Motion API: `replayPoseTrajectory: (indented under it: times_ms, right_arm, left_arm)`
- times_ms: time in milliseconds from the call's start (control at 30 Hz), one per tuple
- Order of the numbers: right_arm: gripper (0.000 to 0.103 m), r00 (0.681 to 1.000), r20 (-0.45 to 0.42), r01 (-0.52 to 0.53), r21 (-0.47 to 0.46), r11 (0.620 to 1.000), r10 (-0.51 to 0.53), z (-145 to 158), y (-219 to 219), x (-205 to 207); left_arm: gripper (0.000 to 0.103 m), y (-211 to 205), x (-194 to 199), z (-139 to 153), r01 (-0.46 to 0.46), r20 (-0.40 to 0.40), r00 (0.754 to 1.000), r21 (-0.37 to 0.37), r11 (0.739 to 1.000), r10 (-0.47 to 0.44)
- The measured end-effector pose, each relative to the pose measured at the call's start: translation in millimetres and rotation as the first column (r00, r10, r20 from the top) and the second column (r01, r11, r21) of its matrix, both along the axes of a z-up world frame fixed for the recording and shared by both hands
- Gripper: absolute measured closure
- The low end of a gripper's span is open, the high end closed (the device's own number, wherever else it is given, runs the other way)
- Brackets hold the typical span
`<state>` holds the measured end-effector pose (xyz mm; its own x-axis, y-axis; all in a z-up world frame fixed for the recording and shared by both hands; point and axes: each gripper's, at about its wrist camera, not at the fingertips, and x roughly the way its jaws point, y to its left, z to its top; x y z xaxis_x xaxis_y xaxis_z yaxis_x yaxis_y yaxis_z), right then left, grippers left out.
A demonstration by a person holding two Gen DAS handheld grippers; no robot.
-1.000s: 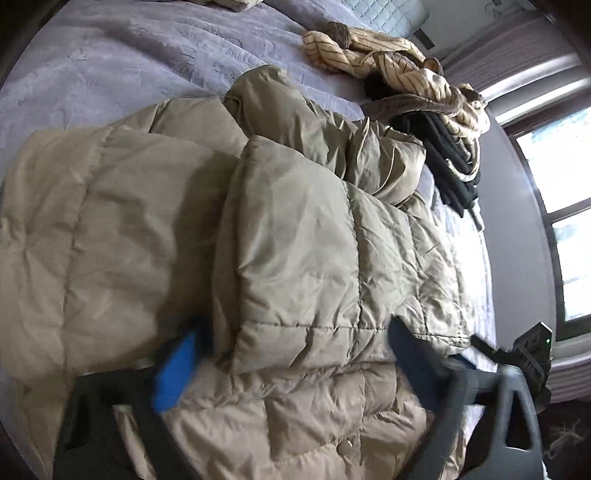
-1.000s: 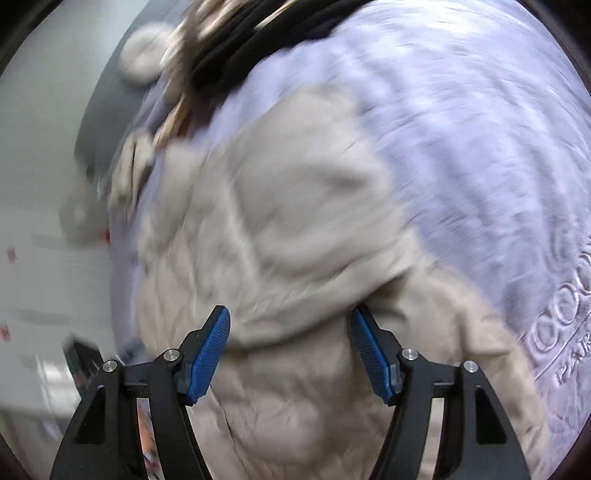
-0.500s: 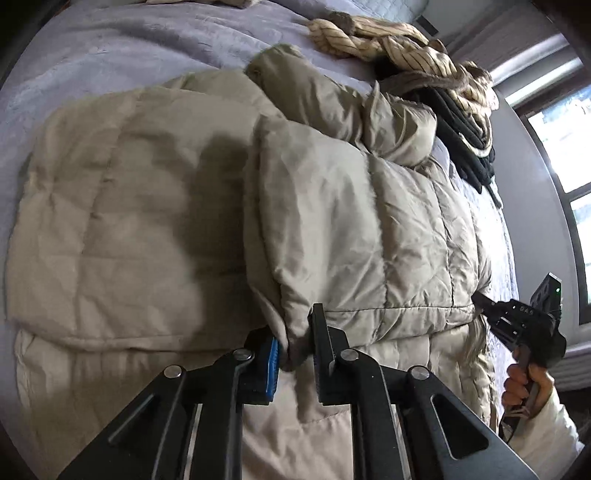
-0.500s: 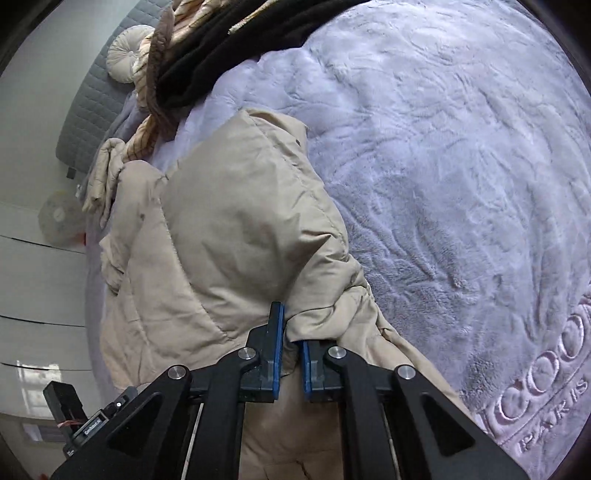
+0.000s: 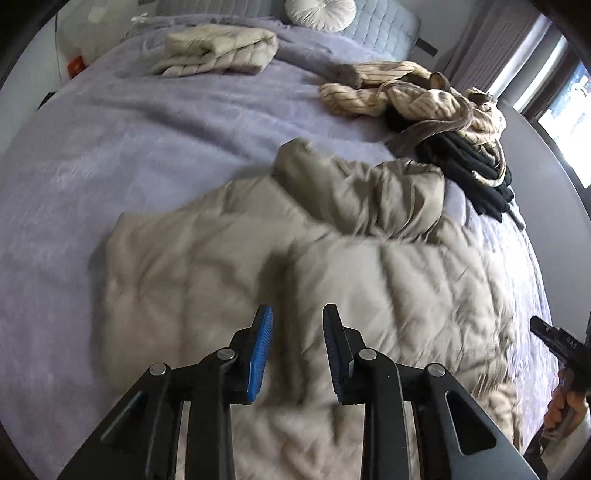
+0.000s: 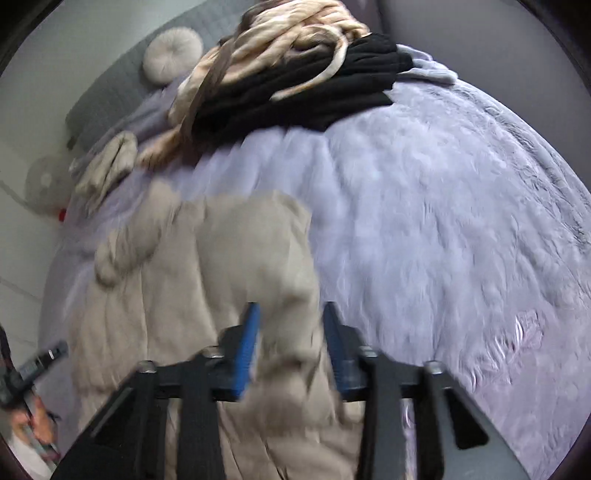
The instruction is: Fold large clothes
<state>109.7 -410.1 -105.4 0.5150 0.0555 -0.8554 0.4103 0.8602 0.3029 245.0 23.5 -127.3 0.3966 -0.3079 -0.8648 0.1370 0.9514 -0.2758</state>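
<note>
A beige quilted puffer jacket (image 5: 303,273) lies partly folded on the lilac bedspread (image 5: 129,147); it also shows in the right wrist view (image 6: 207,266). My left gripper (image 5: 297,325) is open and empty, raised above the jacket's near edge. My right gripper (image 6: 291,325) is open over the jacket's right side, with a fold of fabric between the jaws but not clamped. The right gripper's body shows at the right edge of the left wrist view (image 5: 557,339).
A folded beige jacket (image 5: 218,48) lies at the far side of the bed. A pile of striped cream and black clothes (image 5: 443,122) sits at the far right, also in the right wrist view (image 6: 295,81). A round white cushion (image 5: 319,13) leans on the headboard.
Both grippers were shut on the jacket's edge half a second ago; both have opened, let go and pulled back upward. The jacket has dropped flat on the bed.
</note>
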Motion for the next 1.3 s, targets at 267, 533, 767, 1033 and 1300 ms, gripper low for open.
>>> replayPoseTrajectory:
  times_ms: [267, 533, 767, 1033, 1300]
  right_arm:
    - [0.086, 0.988, -0.045, -0.152, -0.025, 0.988, 0.151, -25, 9, 59]
    - [0.086, 0.989, -0.126, -0.071, 0.017, 0.997, 0.072, -89, -19, 69]
    - [0.087, 0.979, -0.161, -0.148, -0.128, 0.981, 0.127, -87, 0, 70]
    - [0.083, 0.977, -0.182, -0.146, -0.194, 0.97, 0.11, -52, -1, 50]
    - [0.079, 0.98, -0.17, -0.118, -0.068, 0.991, 0.105, -28, 4, 8]
  left_arm:
    - [0.073, -56, 25, -45, 0.01, -0.006, 1.0, 0.176, 0.984, -0.009]
    - [0.073, -56, 25, -83, 0.029, -0.037, 0.999, 0.173, 0.984, -0.023]
    - [0.073, -62, 23, -82, 0.031, -0.025, 0.999, 0.22, 0.975, -0.026]
    - [0.073, -37, 10, -47, -0.018, -0.021, 0.999, 0.262, 0.965, 0.024]
    - [0.073, -35, -21, -31, -0.015, -0.066, 0.997, 0.288, 0.958, 0.036]
